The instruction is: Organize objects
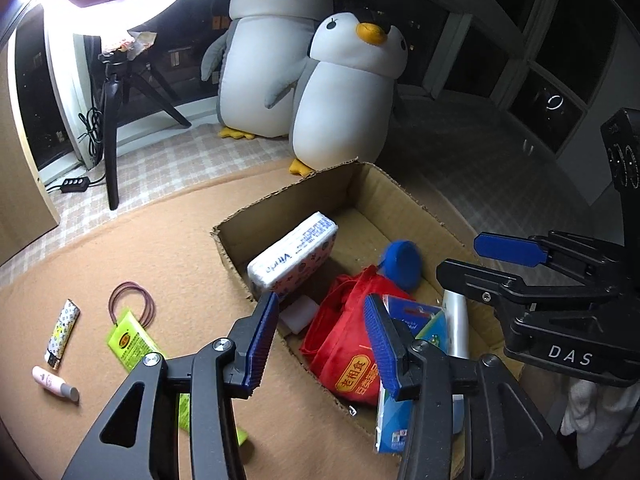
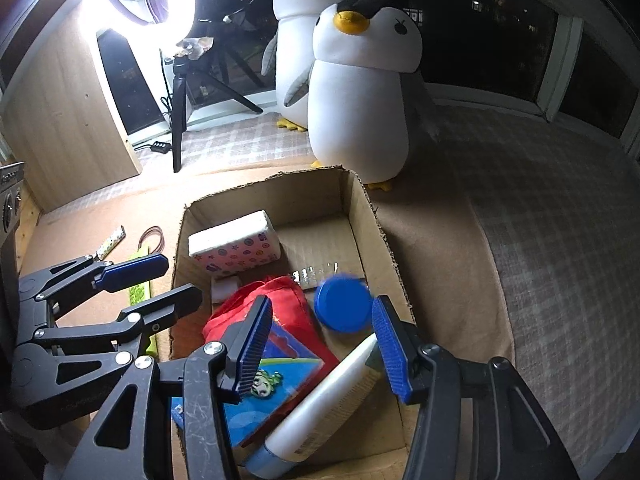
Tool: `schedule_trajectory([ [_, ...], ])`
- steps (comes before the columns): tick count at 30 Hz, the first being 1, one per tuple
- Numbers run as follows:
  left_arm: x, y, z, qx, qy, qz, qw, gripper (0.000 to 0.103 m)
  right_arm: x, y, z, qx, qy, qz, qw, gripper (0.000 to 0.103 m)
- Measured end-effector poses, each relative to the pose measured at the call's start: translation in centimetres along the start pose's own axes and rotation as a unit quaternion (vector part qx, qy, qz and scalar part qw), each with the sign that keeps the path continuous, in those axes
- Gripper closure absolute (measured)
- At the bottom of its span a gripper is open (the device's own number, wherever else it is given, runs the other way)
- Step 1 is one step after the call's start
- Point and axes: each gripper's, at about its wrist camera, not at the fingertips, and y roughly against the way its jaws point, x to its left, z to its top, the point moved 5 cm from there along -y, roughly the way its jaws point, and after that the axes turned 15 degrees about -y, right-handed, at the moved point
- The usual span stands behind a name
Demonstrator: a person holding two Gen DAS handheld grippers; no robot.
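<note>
Tan felt-like cloth (image 1: 168, 240) is spread under a corrugated cardboard box (image 2: 360, 216). Both the left gripper (image 1: 322, 346) and right gripper (image 2: 320, 350), ribbed blue pads spread and empty, are angled steeply down over it. Inside are seen a round blue lid (image 2: 342, 308), a red fabric bag (image 1: 344, 336) and a smooth white tube (image 2: 324, 404).

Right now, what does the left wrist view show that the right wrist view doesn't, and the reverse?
Only the left wrist view shows the small pink tube lying on the tan mat.

Only the right wrist view shows the white tube's blue cap.

Both show the cardboard box holding the tissue pack, red bag and blue lid, plus two plush penguins, with both grippers open.
</note>
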Motion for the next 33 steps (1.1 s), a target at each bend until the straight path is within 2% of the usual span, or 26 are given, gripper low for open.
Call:
schedule_trajectory([
  [7,1.4,2.6,-1.2,-0.009,0.01,0.01,0.9999,0.055,1.1,1.1,-0.4,-0.004,-0.004,0.01,1.0,0.055],
  [11,3.2,4.9,-2.9,-0.011,0.022,0.023,0.9994,0.055,2.6,1.9,-0.9,-0.004,0.003,0.024,1.0,0.055],
  [16,6.5,8.2,-6.9,-0.006,0.051,0.055,0.9971,0.055,5.9,2.1,-2.1,0.011,0.024,0.053,0.998,0.055],
  [21,10.2,11.9,-11.6,0.004,0.089,0.095,0.9915,0.055,10.8,1.3,-3.7,0.037,0.06,0.079,0.994,0.055],
  [24,12.3,14.3,-14.4,0.002,0.107,0.102,0.9889,0.055,13.8,0.8,-4.4,0.041,0.069,0.084,0.993,0.055],
  [27,14.6,16.6,-17.2,0.003,0.118,0.105,0.9874,0.055,16.5,-0.9,-5.2,0.065,0.051,0.088,0.993,0.054],
  [33,18.0,20.1,-20.7,-0.008,0.123,0.099,0.9874,0.055,18.7,-5.5,-6.1,0.102,0.017,0.048,0.993,0.055],
])
